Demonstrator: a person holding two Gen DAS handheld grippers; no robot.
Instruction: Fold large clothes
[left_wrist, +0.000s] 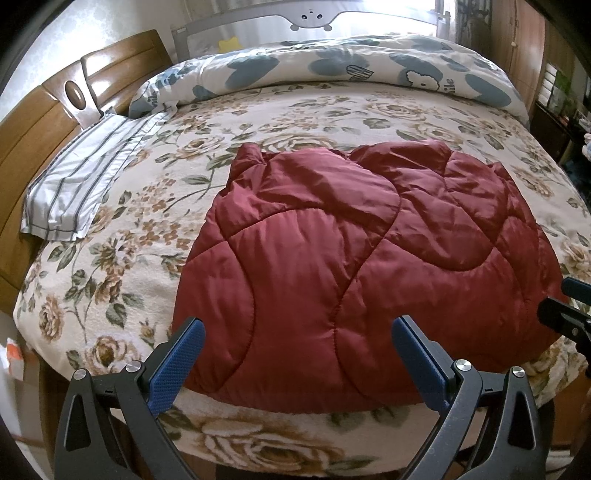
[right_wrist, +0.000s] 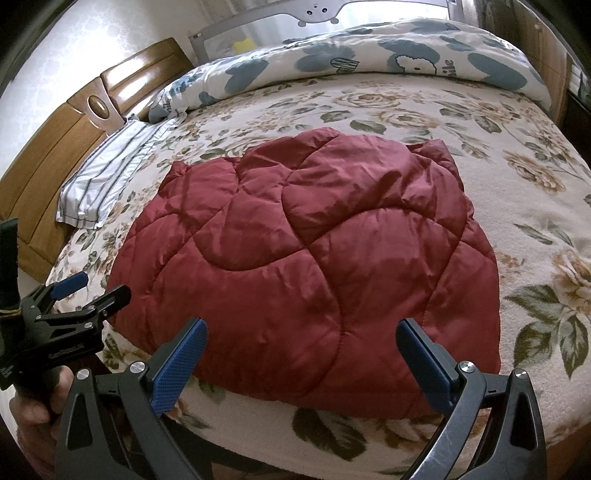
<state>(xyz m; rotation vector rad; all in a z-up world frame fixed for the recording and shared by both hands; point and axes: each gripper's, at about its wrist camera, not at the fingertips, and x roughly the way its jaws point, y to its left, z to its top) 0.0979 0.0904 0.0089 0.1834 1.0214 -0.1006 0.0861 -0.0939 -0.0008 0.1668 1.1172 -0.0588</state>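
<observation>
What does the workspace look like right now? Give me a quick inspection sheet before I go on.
Surface: bed with a floral blanket, wrinkled but flat.
Job's things: dark red quilted jacket, bunched into a rough bundle near the bed's near edge; nothing grips it.
Clutter: striped pillowcase at the left by the headboard; blue-patterned duvet rolled along the far side.
Grippers: left tool open, held over the jacket's near edge; right tool open, likewise.
Cables: nothing seen.
Surroundings: wooden headboard at the left, grey bed rail at the far side, wooden wardrobe at the right.
</observation>
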